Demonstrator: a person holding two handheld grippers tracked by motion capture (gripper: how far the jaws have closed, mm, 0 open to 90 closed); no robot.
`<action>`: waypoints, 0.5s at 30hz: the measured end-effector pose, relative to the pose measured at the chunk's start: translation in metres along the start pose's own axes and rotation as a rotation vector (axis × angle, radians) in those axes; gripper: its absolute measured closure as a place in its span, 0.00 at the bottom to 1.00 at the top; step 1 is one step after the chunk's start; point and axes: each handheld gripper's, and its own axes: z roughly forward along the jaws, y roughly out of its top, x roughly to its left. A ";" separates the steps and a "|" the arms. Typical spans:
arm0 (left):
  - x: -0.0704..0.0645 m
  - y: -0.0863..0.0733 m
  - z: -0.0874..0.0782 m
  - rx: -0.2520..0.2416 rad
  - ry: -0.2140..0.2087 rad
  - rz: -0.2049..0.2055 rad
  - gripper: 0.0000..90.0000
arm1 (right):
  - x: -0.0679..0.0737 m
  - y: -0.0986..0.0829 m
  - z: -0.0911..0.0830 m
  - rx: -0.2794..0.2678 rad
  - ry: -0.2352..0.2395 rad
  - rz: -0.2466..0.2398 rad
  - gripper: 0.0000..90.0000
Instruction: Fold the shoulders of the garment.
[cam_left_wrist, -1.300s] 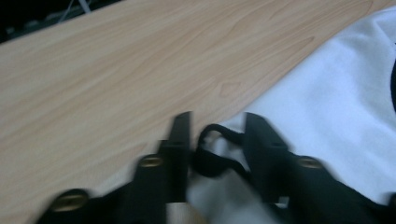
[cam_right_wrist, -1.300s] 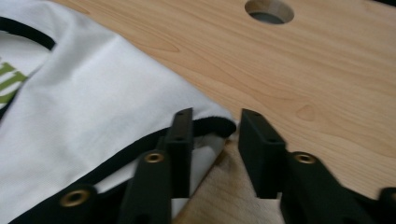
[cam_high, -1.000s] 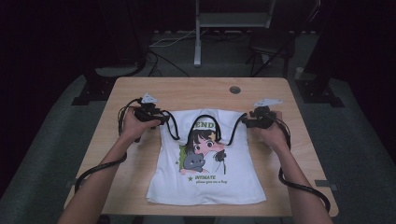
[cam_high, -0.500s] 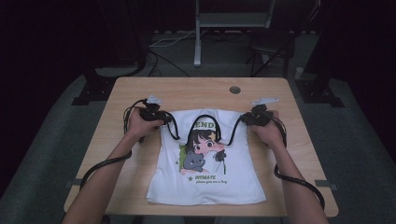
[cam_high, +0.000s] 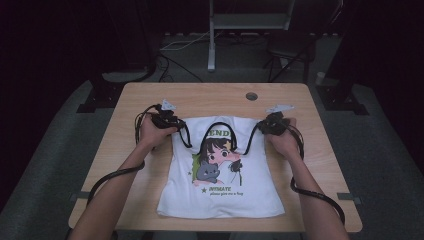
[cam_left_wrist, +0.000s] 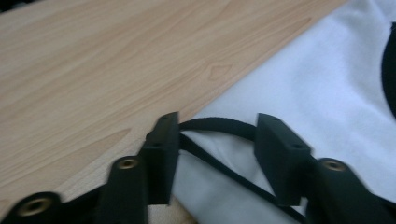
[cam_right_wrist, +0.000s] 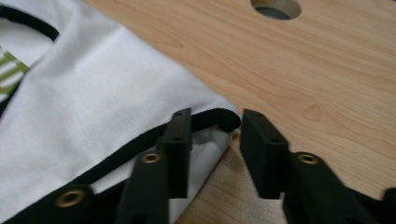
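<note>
A white sleeveless shirt (cam_high: 220, 190) with black trim and a cartoon girl print lies flat on the wooden table (cam_high: 210, 100), neck towards the far edge. My left gripper (cam_high: 169, 121) sits at the shirt's left shoulder. In the left gripper view the left gripper (cam_left_wrist: 219, 128) is open, its jaws on either side of the black-trimmed shoulder edge (cam_left_wrist: 219, 125). My right gripper (cam_high: 271, 123) is at the right shoulder. Seen in the right gripper view, the right gripper (cam_right_wrist: 217, 120) is open too, with the trimmed shoulder corner (cam_right_wrist: 219, 119) lying between the jaws.
A round cable hole (cam_high: 251, 96) is set in the table near its far edge, also seen as the hole (cam_right_wrist: 275, 7) beyond the right gripper. Black cables (cam_high: 115, 176) trail from both grippers along the forearms. A chair base (cam_high: 295, 55) and a metal stand (cam_high: 212, 35) stand behind the table.
Both grippers have slid a little inward, onto the shirt's shoulders. The shirt itself has not visibly moved.
</note>
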 end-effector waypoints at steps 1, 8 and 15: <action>-0.001 0.001 -0.003 -0.008 0.003 -0.002 0.49 | 0.000 0.000 -0.002 -0.007 0.001 0.006 0.64; -0.005 0.000 -0.031 -0.072 0.018 -0.070 0.34 | -0.002 -0.006 -0.025 -0.065 -0.005 0.055 0.42; -0.008 -0.020 -0.062 -0.123 -0.003 -0.108 0.32 | -0.008 -0.025 -0.053 -0.097 0.031 0.132 0.27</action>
